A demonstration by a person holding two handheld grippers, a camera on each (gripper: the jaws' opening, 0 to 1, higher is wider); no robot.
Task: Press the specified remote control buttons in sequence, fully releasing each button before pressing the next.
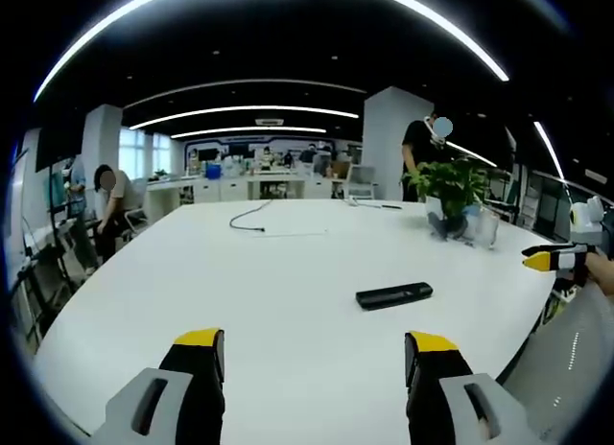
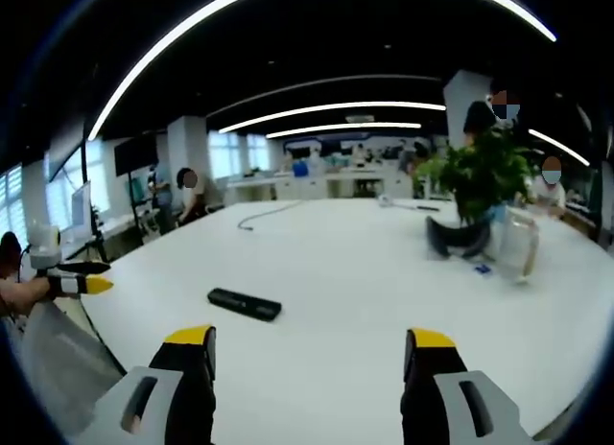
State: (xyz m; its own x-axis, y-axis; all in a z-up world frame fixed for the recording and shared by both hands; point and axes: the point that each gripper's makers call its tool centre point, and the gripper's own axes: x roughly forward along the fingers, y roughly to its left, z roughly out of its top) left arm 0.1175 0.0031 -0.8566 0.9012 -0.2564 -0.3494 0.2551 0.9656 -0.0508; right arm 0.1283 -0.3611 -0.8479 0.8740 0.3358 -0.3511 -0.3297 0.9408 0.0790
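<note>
The white table [image 1: 288, 272] was bare across its middle and near edge, so both grippers had open room there. The left gripper [image 1: 317, 354] hung over the near edge with jaws wide apart, nothing between them. The right gripper [image 2: 312, 354] did likewise.

Obstacles:
- The black remote [image 1: 394, 295] lay flat, right of the table's middle, with bare tabletop all around it.
- The potted plant [image 1: 451, 191] and a clear container [image 2: 516, 244] stood near the far right edge.
- A loose cable [image 1: 251, 215] lay near the far edge.
</note>
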